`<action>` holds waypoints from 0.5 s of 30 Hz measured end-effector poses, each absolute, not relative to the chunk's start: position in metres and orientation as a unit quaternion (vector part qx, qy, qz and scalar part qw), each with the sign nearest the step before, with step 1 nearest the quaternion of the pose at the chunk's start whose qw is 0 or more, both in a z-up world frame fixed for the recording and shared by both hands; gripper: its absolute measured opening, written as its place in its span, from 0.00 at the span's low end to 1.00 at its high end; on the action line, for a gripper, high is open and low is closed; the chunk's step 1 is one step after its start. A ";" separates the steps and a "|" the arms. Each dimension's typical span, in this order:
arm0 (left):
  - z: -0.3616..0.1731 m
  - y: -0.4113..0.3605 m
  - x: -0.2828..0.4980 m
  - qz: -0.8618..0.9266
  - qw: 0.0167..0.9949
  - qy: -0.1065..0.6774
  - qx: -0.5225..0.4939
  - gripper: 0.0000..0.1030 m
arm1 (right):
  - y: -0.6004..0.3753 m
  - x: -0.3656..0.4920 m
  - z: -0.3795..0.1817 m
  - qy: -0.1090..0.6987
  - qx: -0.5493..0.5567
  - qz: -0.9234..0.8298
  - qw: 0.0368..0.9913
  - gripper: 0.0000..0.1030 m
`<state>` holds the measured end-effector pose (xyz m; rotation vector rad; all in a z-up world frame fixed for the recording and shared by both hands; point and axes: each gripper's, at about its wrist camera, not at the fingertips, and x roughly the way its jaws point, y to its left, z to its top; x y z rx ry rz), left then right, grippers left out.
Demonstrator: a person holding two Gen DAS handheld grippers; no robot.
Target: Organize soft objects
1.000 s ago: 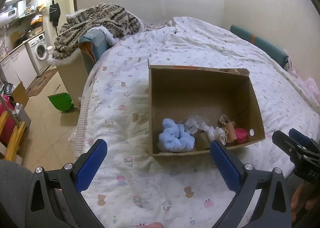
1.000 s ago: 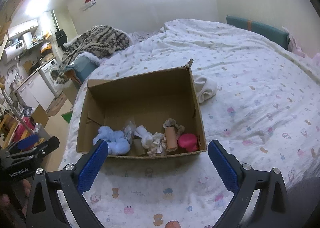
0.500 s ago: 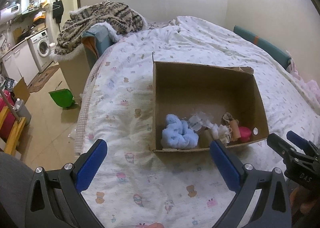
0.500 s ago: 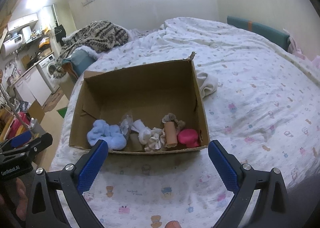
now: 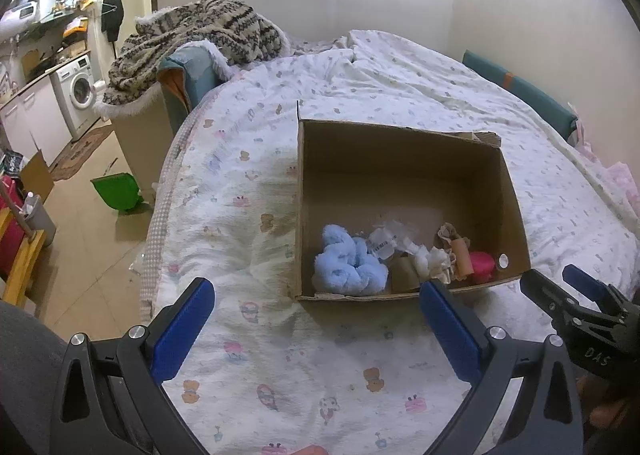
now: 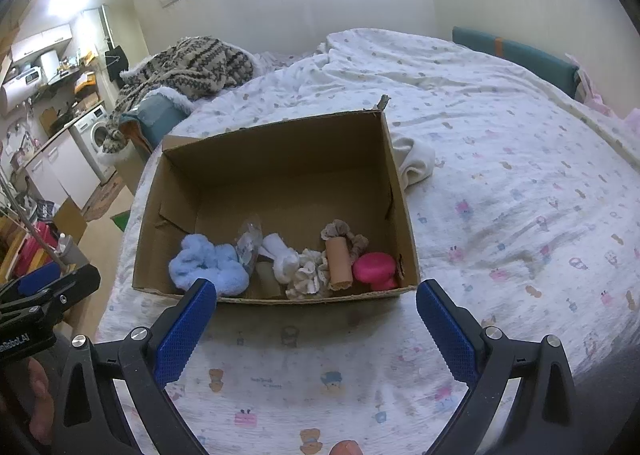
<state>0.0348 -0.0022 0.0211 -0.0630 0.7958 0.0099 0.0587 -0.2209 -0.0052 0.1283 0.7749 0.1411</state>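
Observation:
An open cardboard box (image 5: 404, 143) (image 6: 280, 135) rests on the bed. Along its near wall lie a fluffy blue cloth (image 5: 346, 265) (image 6: 206, 263), white socks (image 6: 282, 255), a cream scrunchie (image 6: 308, 273), a tan roll (image 6: 338, 261) on a brown scrunchie and a pink round object (image 6: 374, 269). My left gripper (image 5: 316, 313) hovers open over the sheet just before the box's near left corner, holding nothing. My right gripper (image 6: 316, 313) stands open and empty in front of the box's near wall. Each gripper shows at the edge of the other's view.
A white cloth (image 6: 414, 163) lies on the bed behind the box's right side. A patterned blanket (image 5: 200, 39) drapes over a chair at the bed's far left. On the floor to the left are a green bin (image 5: 116, 191), a washing machine (image 5: 78, 93) and cabinets.
Both grippers have moved nearer to the box and a little higher, so more of its inside shows. Jaws stay open. Objects in the box have not moved.

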 end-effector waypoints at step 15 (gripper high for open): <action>0.020 -0.004 0.035 0.004 0.920 0.390 -0.033 0.99 | -0.221 0.059 -0.007 0.377 0.063 0.068 0.921 1.00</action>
